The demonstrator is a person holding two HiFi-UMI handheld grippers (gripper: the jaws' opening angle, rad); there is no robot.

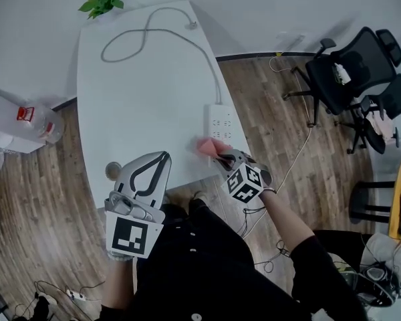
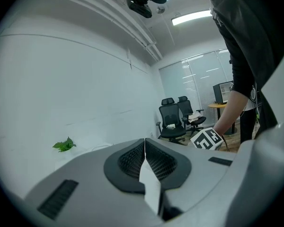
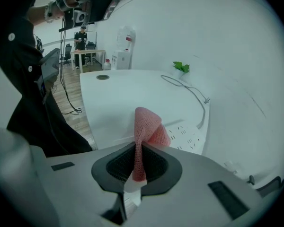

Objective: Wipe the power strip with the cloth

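A white power strip lies near the right edge of the white table, its grey cable looping toward the far end. My right gripper is shut on a pink cloth, held just at the strip's near end. In the right gripper view the cloth stands up between the jaws of my right gripper, with the power strip just behind it. My left gripper hovers over the table's near edge, tilted up; in its own view the left gripper is shut with nothing in it.
A green plant sits at the table's far end. A round cable hole is by the near left corner. Black office chairs stand on the wood floor to the right. A water dispenser stands left.
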